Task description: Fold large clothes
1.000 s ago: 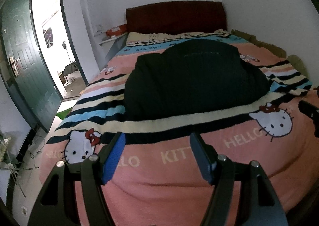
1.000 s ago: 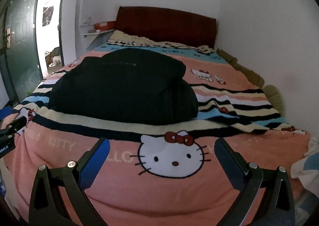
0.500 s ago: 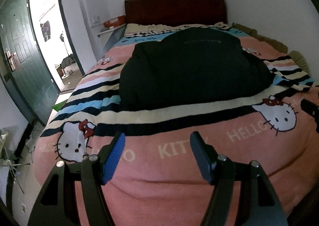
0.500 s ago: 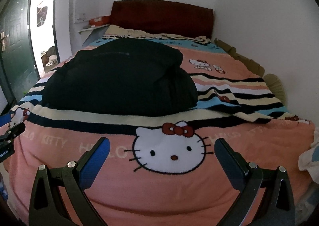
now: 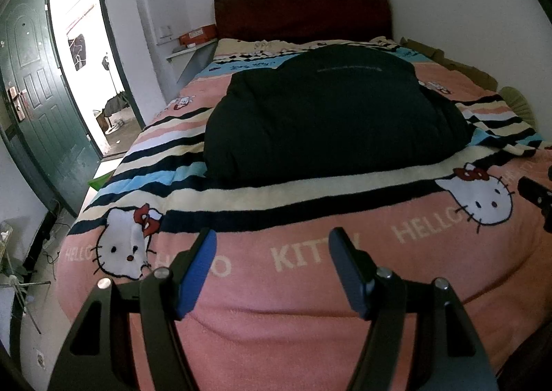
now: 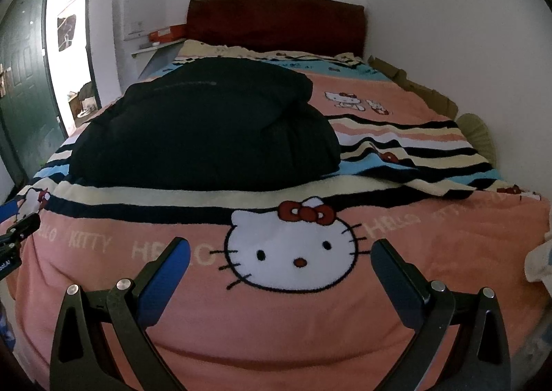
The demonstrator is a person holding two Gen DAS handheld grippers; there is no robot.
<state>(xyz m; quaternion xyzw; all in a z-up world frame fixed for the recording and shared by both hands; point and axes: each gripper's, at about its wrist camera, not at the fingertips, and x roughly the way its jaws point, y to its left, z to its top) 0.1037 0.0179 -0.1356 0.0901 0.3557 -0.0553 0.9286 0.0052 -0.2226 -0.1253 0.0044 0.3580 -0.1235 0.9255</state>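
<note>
left gripper [image 5: 272,249]: fingers spread, holding nothing, above the bed's [image 5: 310,304] near edge | right gripper [image 6: 281,258]: fingers spread wide, empty | black garment [image 5: 327,115]: bunched mid-bed on blanket, apart from both

A plain black garment [image 5: 331,115] lies on a pink blanket [image 5: 310,287] with black, cream and blue stripes, white red-bowed cat faces and cream lettering, below a dark red headboard [image 5: 303,13], left of it a green door [image 5: 38,98].
</note>
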